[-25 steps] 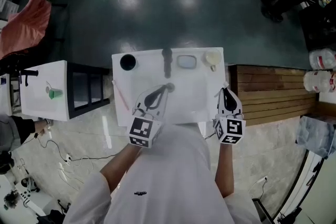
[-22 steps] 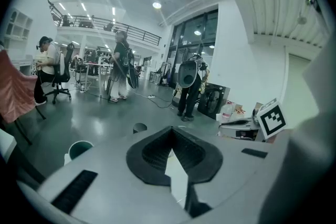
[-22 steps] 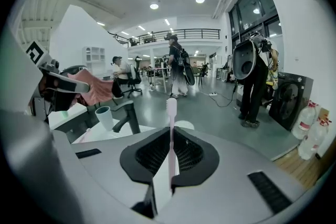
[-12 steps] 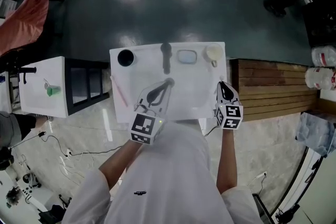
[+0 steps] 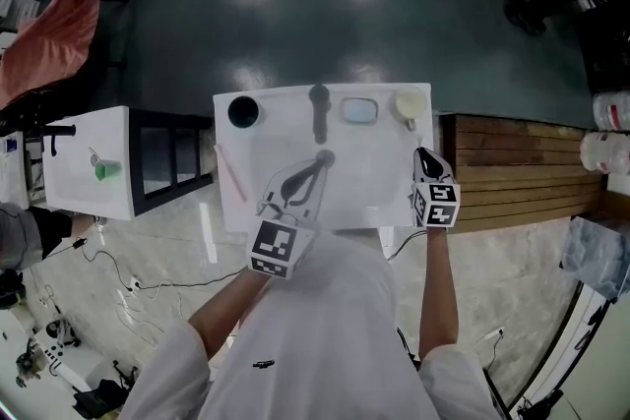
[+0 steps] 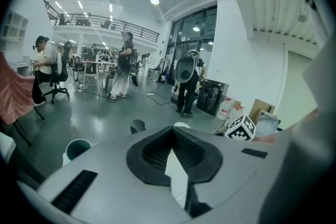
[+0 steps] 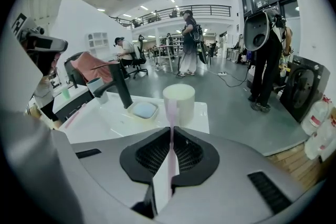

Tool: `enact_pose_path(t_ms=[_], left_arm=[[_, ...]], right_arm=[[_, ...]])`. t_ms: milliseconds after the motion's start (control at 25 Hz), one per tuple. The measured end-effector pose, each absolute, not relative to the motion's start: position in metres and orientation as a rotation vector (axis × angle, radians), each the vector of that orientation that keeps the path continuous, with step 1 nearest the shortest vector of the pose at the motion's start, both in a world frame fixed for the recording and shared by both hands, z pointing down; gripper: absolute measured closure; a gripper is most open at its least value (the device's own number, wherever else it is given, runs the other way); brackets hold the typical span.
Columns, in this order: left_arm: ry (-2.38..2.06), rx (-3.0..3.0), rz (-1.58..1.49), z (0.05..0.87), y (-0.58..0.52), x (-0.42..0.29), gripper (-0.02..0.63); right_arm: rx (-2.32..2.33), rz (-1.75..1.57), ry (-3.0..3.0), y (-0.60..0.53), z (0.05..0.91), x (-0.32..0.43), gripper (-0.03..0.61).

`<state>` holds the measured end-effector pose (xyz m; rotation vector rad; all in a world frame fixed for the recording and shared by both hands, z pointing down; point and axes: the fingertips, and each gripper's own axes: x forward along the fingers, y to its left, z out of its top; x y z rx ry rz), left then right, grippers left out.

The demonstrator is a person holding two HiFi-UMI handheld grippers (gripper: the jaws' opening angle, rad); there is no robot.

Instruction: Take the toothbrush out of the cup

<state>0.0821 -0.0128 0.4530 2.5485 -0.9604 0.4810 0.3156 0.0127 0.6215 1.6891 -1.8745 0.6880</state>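
Observation:
A cream cup [image 7: 179, 103] stands at the far right corner of the white table [image 5: 374, 177], next to a soap dish [image 5: 359, 110]. My right gripper [image 7: 171, 136] is shut on a thin pink toothbrush [image 7: 171, 115]. The brush runs straight ahead from the jaws, and its far end shows against the cup's near wall, below the rim. In the head view this gripper [image 5: 422, 155] sits just short of the cup [image 5: 407, 103]. My left gripper [image 5: 321, 158] hovers over the middle of the table, jaws closed on nothing.
A black faucet [image 5: 319, 105] rises at the table's back middle, with a dark cup [image 5: 241, 111] at the back left. Another pink stick [image 5: 230, 174] lies along the left edge. A white side table [image 5: 89, 162] with a green item stands left; wooden slats [image 5: 512, 174] lie right.
My right gripper has edged a little closer to the cream cup, still holding the pink toothbrush. The left gripper has stayed over the middle of the table.

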Motion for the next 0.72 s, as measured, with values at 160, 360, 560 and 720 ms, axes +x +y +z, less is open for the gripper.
enact_pose_path(t_ms=[160, 360, 560, 720], left_arm=[[-0.967, 2.541, 0.483, 0.453, -0.012, 0.082, 0.611], [-0.976, 2.531, 0.491, 0.455, -0.011, 0.080, 0.611], [-0.977, 2.527, 0.503, 0.456, -0.010, 0.082, 0.611], [-0.988, 2.520, 0.511, 0.456, -0.010, 0.082, 0.612]], right_arm=[[1.669, 0.710, -1.841, 0.013, 0.636, 0.317, 0.563], [1.646, 0.760, -1.742, 0.021, 0.657, 0.321, 0.563], [1.628, 0.817, -1.660, 0.024, 0.679, 0.328, 0.563], [1.615, 0.847, -1.620, 0.024, 0.693, 0.333, 0.563]])
